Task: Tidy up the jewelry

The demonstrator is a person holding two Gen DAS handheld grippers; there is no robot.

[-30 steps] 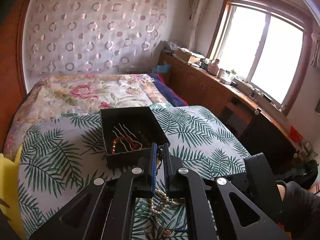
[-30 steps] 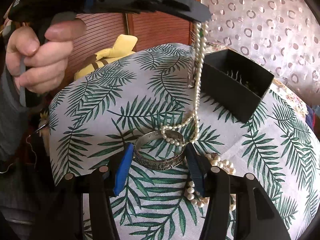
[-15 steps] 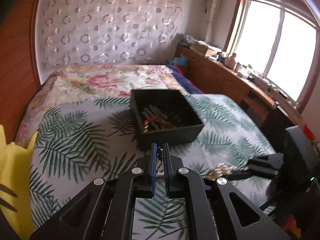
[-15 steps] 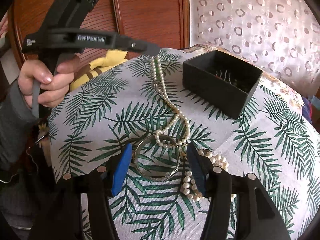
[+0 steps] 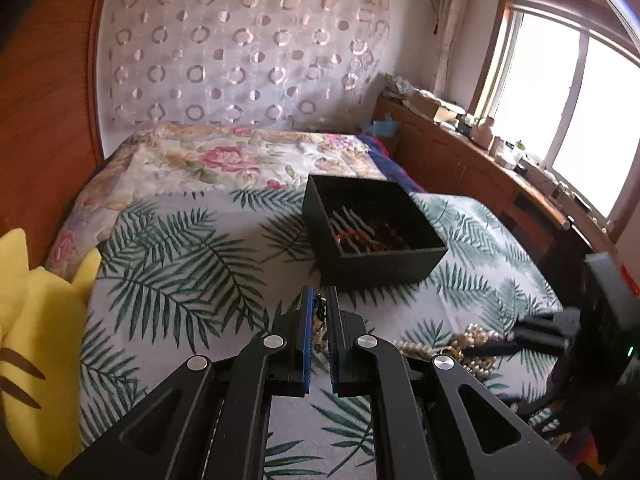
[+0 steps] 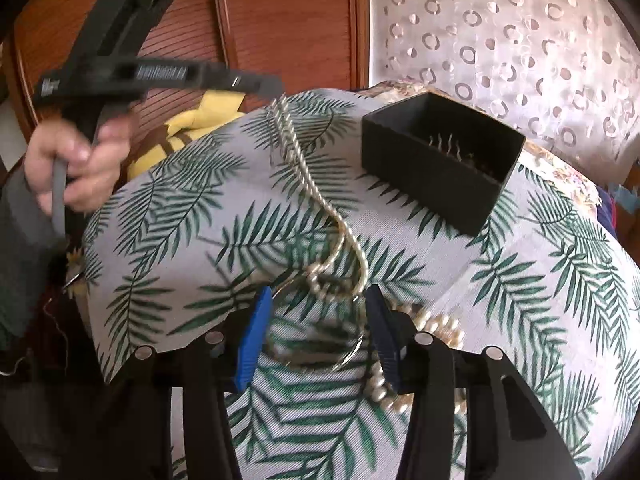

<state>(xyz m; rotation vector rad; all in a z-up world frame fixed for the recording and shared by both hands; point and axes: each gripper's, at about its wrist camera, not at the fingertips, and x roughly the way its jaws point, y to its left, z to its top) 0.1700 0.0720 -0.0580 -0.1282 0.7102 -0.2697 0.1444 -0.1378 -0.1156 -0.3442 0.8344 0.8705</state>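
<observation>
My left gripper (image 5: 320, 300) is shut on the end of a pearl necklace (image 6: 320, 184); the strand trails across the leaf-print cloth from its tip (image 6: 276, 88) to a heap of pearls (image 6: 436, 328). A black open box (image 5: 372, 232) with jewelry inside sits just beyond and right of the left gripper; it also shows in the right wrist view (image 6: 440, 168). My right gripper (image 6: 320, 320) is open, its jaws on either side of a silver bangle (image 6: 344, 356) lying on the cloth. The right gripper (image 5: 536, 336) shows at the heap in the left wrist view.
A yellow plush toy (image 5: 36, 340) lies at the left edge of the leaf-print cloth (image 5: 180, 264). A floral bedspread (image 5: 216, 160) lies beyond. A wooden counter (image 5: 480, 168) runs under the window on the right. Wooden panelling (image 6: 280, 20) is behind the left gripper.
My left gripper has moved left and lower, away from the box, dragging the pearl necklace out along the cloth. My right gripper has moved forward over the bangle.
</observation>
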